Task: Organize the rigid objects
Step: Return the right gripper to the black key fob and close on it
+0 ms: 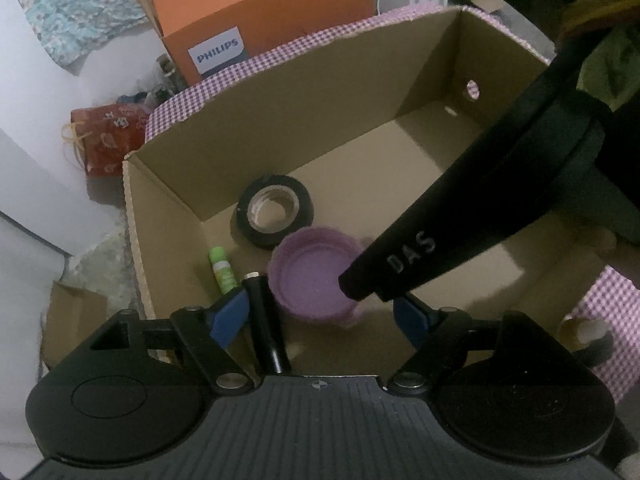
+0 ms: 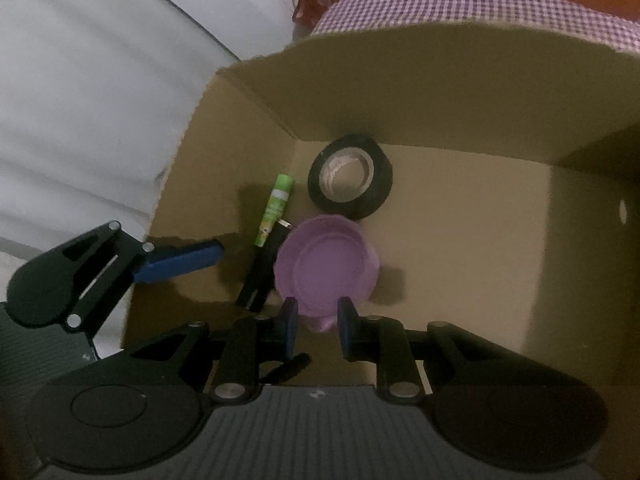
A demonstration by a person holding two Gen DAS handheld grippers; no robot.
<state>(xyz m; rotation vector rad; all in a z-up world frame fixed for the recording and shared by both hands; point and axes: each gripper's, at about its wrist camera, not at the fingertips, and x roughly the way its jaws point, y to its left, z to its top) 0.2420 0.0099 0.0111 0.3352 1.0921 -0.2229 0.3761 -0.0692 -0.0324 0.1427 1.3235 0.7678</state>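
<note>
Purple lid (image 2: 326, 270), seemingly pinched by right jaws, crowds tape roll (image 2: 350, 176); left jaws spread.

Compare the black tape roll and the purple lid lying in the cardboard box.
The black tape roll is a thick ring, open through its pale core; the purple lid is a shallow dish with a closed floor and a ridged rim. The tape roll lies free near the box's back wall; the lid sits nearer, its rim between the right claw's blue pads. Both are round and lie flat on the floor of the cardboard box.
</note>
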